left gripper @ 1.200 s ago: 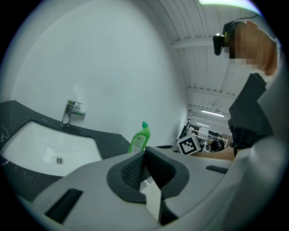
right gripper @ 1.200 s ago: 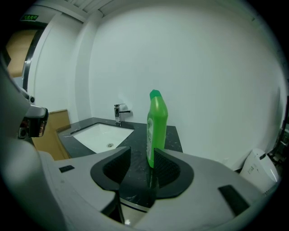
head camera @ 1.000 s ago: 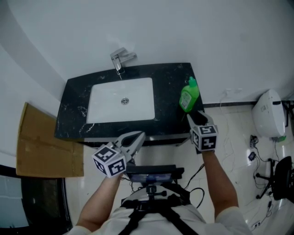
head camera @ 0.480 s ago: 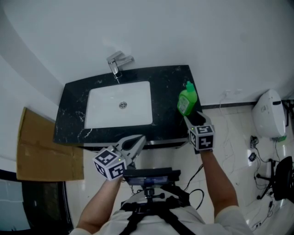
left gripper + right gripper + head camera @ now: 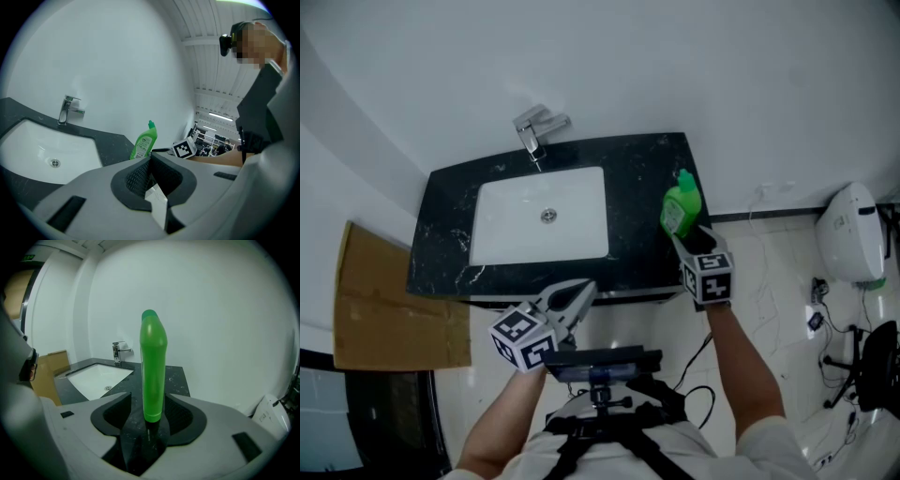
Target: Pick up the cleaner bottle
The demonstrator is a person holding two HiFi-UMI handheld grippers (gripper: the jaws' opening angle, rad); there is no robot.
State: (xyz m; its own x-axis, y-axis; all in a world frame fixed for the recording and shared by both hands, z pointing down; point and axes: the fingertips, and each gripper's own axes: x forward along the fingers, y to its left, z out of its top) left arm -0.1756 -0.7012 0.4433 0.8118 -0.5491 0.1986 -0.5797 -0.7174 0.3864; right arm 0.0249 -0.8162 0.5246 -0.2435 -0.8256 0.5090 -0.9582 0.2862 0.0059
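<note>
Right tool (image 5: pixel 688 238) moved closer, jaws opening, cleaner bottle (image 5: pixel 682 203) between them

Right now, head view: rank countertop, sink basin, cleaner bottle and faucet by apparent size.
1. countertop
2. sink basin
3. cleaner bottle
4. faucet: close to the bottle in length but thinner, so this last pair is a near call.
</note>
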